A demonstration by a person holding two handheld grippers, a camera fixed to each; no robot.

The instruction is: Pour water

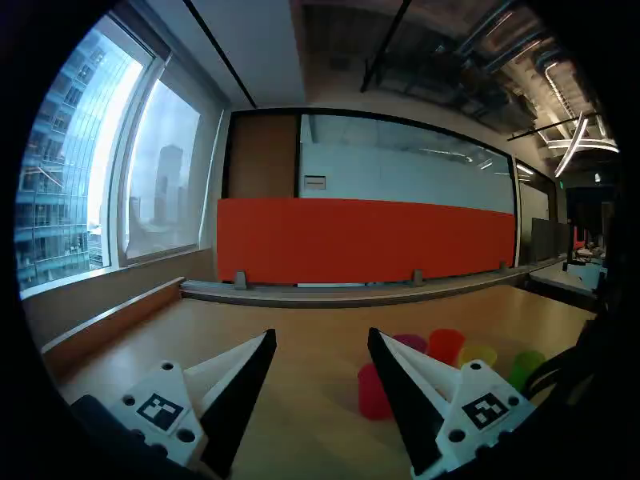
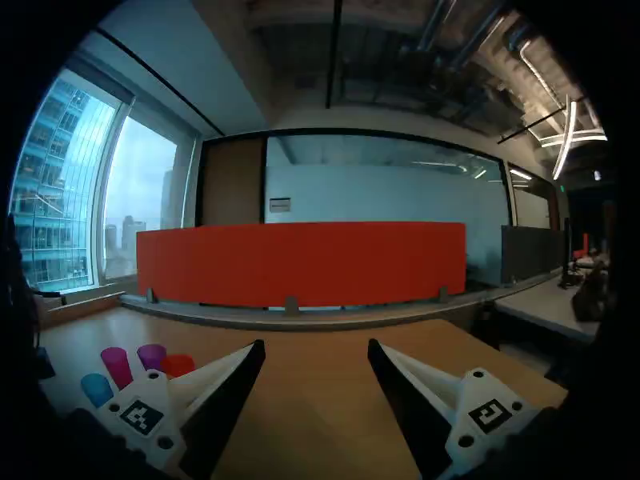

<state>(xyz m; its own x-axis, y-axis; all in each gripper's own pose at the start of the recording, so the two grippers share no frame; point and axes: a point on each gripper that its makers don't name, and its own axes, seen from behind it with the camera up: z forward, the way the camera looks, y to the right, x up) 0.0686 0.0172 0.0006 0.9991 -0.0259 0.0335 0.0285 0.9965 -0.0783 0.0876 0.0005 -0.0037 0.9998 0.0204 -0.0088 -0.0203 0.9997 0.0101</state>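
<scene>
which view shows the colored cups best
The left gripper view: five cups stand close ahead, pink, magenta, orange, yellow and green, and some are partly hidden. The right gripper view shows four cups, small and low at its left side.

Left gripper, right gripper: white, blk-edged, tagged.

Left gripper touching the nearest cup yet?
Cannot tell. In the left gripper view, a finger of the left gripper overlaps the nearest cup, hiding any gap.
</scene>
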